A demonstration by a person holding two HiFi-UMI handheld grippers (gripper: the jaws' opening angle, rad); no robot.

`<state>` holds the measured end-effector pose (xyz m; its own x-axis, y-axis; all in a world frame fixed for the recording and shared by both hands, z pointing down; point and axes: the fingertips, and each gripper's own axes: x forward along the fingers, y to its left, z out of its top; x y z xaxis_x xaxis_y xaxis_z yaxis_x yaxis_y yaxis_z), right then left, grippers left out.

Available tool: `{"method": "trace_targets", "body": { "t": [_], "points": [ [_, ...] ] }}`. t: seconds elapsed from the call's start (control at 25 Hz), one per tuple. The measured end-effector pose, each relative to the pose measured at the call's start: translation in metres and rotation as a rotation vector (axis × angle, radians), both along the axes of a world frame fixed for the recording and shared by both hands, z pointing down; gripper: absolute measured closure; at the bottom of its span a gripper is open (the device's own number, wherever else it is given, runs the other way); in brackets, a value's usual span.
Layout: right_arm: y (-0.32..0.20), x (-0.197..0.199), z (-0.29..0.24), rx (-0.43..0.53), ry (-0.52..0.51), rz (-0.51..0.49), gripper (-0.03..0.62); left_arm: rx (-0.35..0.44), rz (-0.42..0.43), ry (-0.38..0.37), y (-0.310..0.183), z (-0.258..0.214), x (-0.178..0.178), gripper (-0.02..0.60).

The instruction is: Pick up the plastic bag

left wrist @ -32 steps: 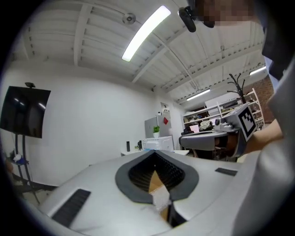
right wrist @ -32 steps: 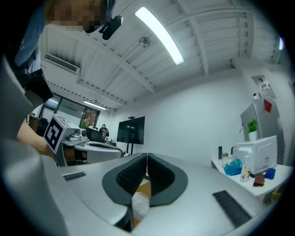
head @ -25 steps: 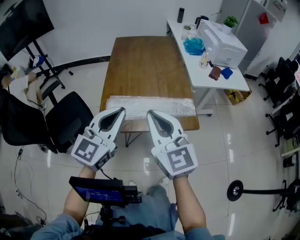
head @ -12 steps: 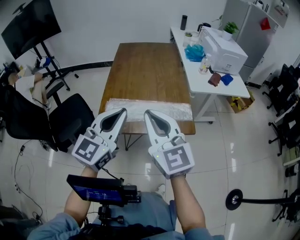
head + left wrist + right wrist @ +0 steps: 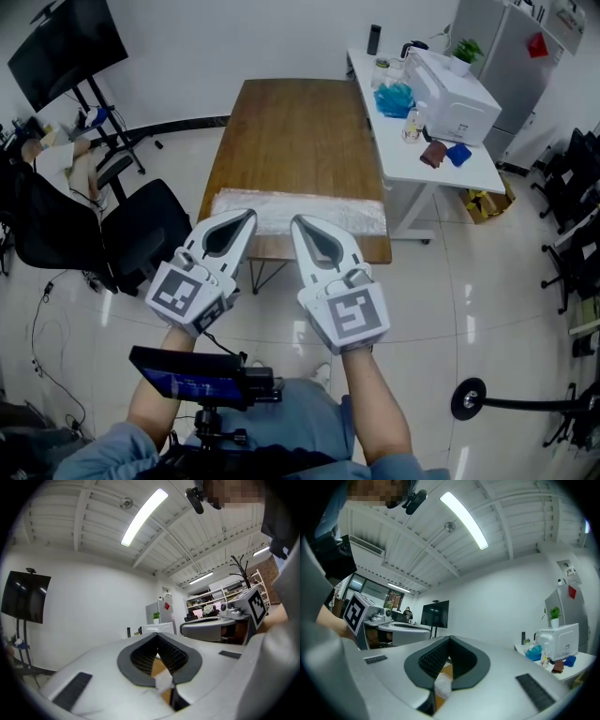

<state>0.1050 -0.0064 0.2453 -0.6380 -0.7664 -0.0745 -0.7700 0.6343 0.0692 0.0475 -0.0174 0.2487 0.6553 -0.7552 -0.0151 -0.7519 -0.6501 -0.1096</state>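
Bag point(image 5: 298, 214) across table point(image 5: 295, 131) edge; chair point(image 5: 141, 230) left, desk point(image 5: 422, 164) right.

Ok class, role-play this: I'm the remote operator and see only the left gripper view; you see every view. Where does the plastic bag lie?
Observer: The plastic bag lies flat across the near end of the wooden table, spanning nearly its width.
Operator: Is the right gripper holding it?
Observer: No. The right gripper is shut with nothing between its jaws, held at the table's near edge.
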Motion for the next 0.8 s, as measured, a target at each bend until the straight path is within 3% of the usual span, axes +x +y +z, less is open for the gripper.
{"method": "trace_targets", "body": {
  "t": [0.8],
  "points": [
    [-0.001, -0.007, 0.006, -0.008, 0.014, -0.024, 0.594, -0.008, -0.016, -0.001, -0.003, 0.001, -0.001, 0.566]
  ]
}}
